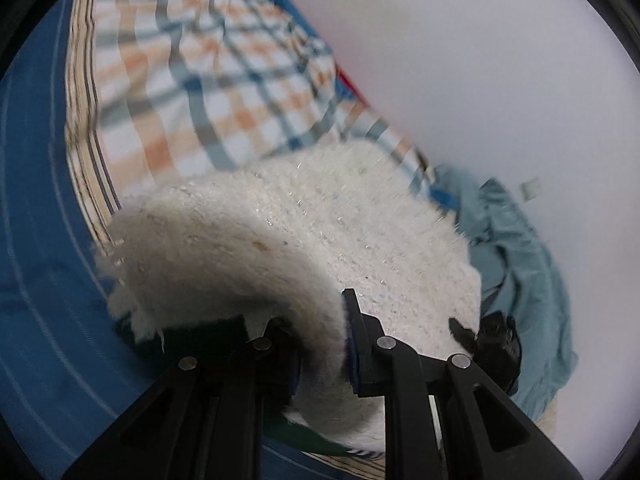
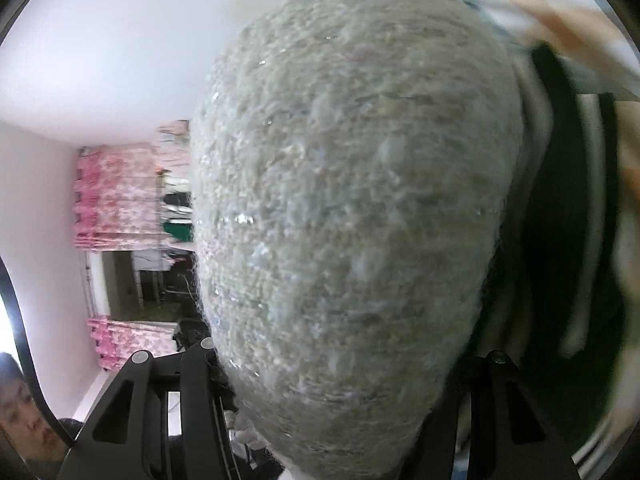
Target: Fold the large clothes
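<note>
A white fuzzy garment (image 1: 304, 236) with glittery threads lies over the bed and curls up toward the camera. My left gripper (image 1: 320, 356) is shut on a fold of its edge, with the cloth pinched between the two black fingers. In the right wrist view the same fuzzy garment (image 2: 352, 208) bulges up and fills the middle of the frame. My right gripper (image 2: 340, 408) is shut on it, and its fingertips are hidden under the cloth. A dark striped part of clothing (image 2: 560, 208) hangs behind it at the right.
A checked orange, blue and white sheet (image 1: 200, 72) covers the bed, with a blue striped cover (image 1: 36, 264) at the left. A light blue garment (image 1: 524, 280) lies bunched by the white wall. Pink curtains (image 2: 112, 196), a doorway and a person's face (image 2: 24, 420) show at the left.
</note>
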